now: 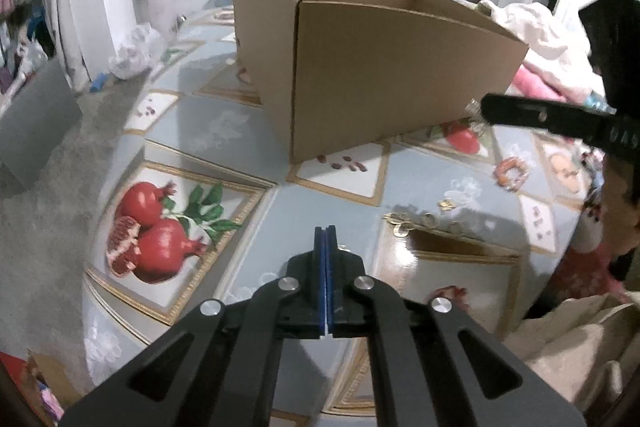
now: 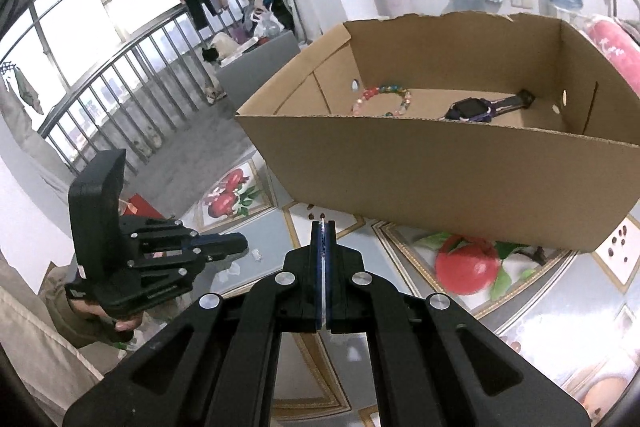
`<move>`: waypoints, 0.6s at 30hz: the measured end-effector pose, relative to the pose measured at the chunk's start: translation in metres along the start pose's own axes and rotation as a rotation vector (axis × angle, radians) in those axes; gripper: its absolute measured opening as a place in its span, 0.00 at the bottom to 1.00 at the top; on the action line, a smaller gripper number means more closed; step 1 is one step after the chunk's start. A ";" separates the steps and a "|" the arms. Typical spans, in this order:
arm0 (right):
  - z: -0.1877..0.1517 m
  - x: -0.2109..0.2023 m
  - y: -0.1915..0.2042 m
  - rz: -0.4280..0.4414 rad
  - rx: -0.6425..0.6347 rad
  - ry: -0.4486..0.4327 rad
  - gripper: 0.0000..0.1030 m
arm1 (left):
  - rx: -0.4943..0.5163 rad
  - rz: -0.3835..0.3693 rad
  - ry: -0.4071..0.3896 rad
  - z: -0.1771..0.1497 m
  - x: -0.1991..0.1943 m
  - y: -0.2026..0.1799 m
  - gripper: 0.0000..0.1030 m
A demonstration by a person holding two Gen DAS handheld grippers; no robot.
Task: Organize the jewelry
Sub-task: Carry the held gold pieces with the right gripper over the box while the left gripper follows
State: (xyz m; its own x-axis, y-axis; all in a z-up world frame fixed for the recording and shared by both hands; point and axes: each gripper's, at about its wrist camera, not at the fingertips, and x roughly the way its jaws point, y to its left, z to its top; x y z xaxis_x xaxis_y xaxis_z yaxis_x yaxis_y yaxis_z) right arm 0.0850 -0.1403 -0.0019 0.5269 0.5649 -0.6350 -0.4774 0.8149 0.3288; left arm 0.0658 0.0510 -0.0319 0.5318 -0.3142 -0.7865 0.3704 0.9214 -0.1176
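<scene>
**Both claws shut, loose jewelry off to my left claw's right**

My left claw (image 1: 326, 233) was pressed together with nothing in it, pointing down at the bench (image 1: 248, 131). My right claw (image 2: 324, 227) was shut too, and I could not tell whether anything thin sat between its pads. The cardboard box (image 2: 440, 179) stood ahead of both; a beaded bracelet (image 2: 382, 99) and a watch (image 2: 480, 109) already lay inside. On the bench, a gold chain (image 1: 416, 221) lay stretched roughly crosswise, near my left claw and to its right. An orange beaded ring (image 1: 512, 173) sat farther right. I judged the left claw nearer the chain.
</scene>
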 end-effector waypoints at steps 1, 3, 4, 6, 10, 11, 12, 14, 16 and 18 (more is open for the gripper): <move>-0.001 -0.001 0.000 0.003 0.002 -0.001 0.00 | -0.011 -0.005 0.015 0.001 0.000 0.000 0.04; -0.002 0.000 0.001 0.015 0.006 -0.002 0.00 | -0.023 -0.006 0.027 0.002 0.001 -0.001 0.14; -0.003 0.000 0.001 0.018 0.006 -0.003 0.00 | -0.028 -0.013 0.034 0.002 0.002 -0.002 0.23; -0.004 0.000 0.002 0.024 0.005 -0.005 0.00 | -0.025 -0.006 0.040 0.001 0.003 -0.005 0.26; -0.006 0.000 0.001 0.041 0.014 -0.012 0.00 | -0.024 0.033 0.086 0.002 0.011 -0.010 0.26; -0.007 0.000 0.000 0.042 0.015 -0.014 0.00 | -0.025 0.036 0.094 0.002 0.012 -0.010 0.26; -0.008 0.000 -0.001 0.044 0.017 -0.015 0.00 | -0.024 0.048 0.106 0.002 0.014 -0.012 0.26; -0.009 -0.001 -0.004 0.052 0.024 -0.020 0.00 | -0.021 0.065 0.122 0.004 0.017 -0.015 0.26; -0.010 -0.001 -0.006 0.059 0.031 -0.023 0.00 | -0.020 0.086 0.137 0.006 0.018 -0.017 0.26; -0.010 -0.001 -0.009 0.067 0.035 -0.027 0.00 | -0.035 0.094 0.151 0.009 0.020 -0.018 0.26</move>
State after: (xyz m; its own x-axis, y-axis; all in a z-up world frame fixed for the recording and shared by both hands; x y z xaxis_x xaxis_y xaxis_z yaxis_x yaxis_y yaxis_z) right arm 0.0812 -0.1492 -0.0114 0.5138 0.6209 -0.5920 -0.4870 0.7792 0.3946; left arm 0.0767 0.0256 -0.0403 0.4413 -0.1904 -0.8769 0.2962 0.9534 -0.0580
